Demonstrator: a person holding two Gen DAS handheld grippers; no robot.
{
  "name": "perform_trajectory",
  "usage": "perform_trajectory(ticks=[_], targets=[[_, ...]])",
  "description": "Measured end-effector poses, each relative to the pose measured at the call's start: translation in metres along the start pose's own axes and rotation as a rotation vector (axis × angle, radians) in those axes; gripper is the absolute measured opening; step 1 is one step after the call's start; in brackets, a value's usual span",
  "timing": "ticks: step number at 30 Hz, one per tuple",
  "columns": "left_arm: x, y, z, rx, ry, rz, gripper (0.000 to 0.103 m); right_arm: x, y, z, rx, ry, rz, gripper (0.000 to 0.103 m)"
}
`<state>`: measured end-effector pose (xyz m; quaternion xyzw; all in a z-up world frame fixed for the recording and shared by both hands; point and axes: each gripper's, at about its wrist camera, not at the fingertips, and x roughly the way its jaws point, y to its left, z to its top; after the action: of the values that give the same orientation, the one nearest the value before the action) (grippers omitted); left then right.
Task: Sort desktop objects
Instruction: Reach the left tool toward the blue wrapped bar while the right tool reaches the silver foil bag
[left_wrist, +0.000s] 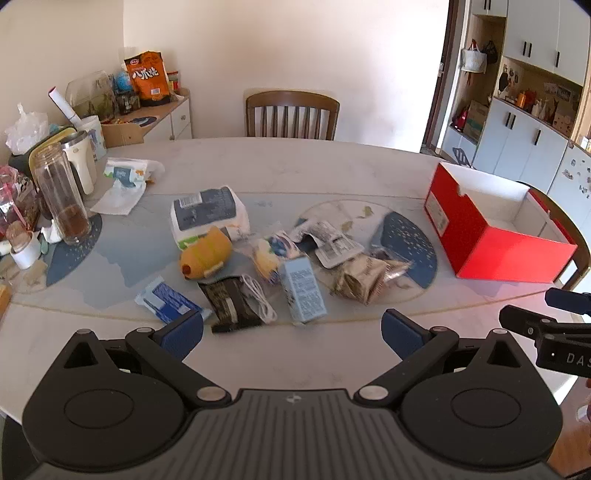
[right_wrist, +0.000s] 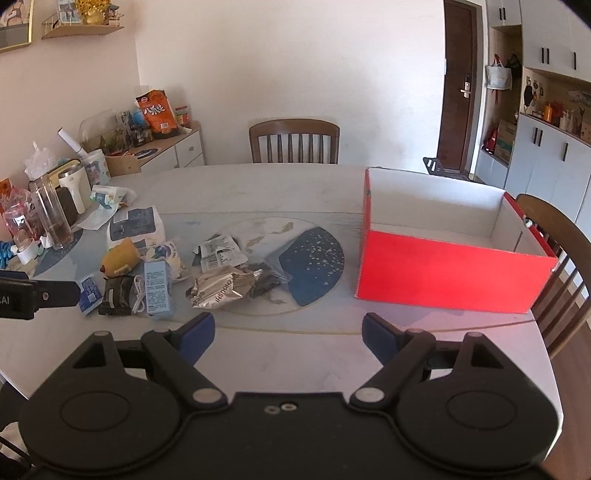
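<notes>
Both sets of fingers spread wide and empty: left gripper (left_wrist: 291, 328) hovering over the near edge of the surface (left_wrist: 332, 170), just short of the pile; right gripper (right_wrist: 288, 332) over bare marble between the pile and the red box (right_wrist: 454, 273). Nothing sorted yet, by the look of the box's white, empty interior at far right. Clutter bunched mid-surface, left of the box: a pale blue carton (left_wrist: 303, 291) standing upright, slim and easy to topple with a sideways nudge; a crinkled foil pouch (right_wrist: 221, 290), slippery and likely to crumple or slide out of a pinch; a coiled white cable (left_wrist: 258, 299) lying across a black wrapper (left_wrist: 229, 302), likely to snag and drag its neighbour along; a rounded yellow plush toy (left_wrist: 205, 256), soft and squashy, leaning on a white wipes pack (left_wrist: 207, 214); flat sachets (left_wrist: 332, 243) overlapping, hard to lift singly off the smooth top. Risk of grabbing two items at once in so tight a heap. Further risk at far left: a tall glass jar (left_wrist: 62, 199) and a white mug close together, fragile if swept by a careless reach. Cardboard box light enough perhaps to skid when bumped.
</notes>
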<state>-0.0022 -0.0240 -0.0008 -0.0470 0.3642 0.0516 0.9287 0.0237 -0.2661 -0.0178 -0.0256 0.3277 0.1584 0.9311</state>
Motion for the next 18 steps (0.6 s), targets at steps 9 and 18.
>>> perform_trajectory(ticks=[9, 18], targets=[[0.025, 0.031, 0.015, -0.008, 0.006, -0.038, 0.103, 0.028, 0.023, 0.014, -0.022, 0.024, 0.005, 0.087], [0.05, 0.057, 0.019, 0.015, 0.021, -0.022, 0.103, 0.057, 0.046, 0.026, -0.038, 0.044, 0.026, 0.086]])
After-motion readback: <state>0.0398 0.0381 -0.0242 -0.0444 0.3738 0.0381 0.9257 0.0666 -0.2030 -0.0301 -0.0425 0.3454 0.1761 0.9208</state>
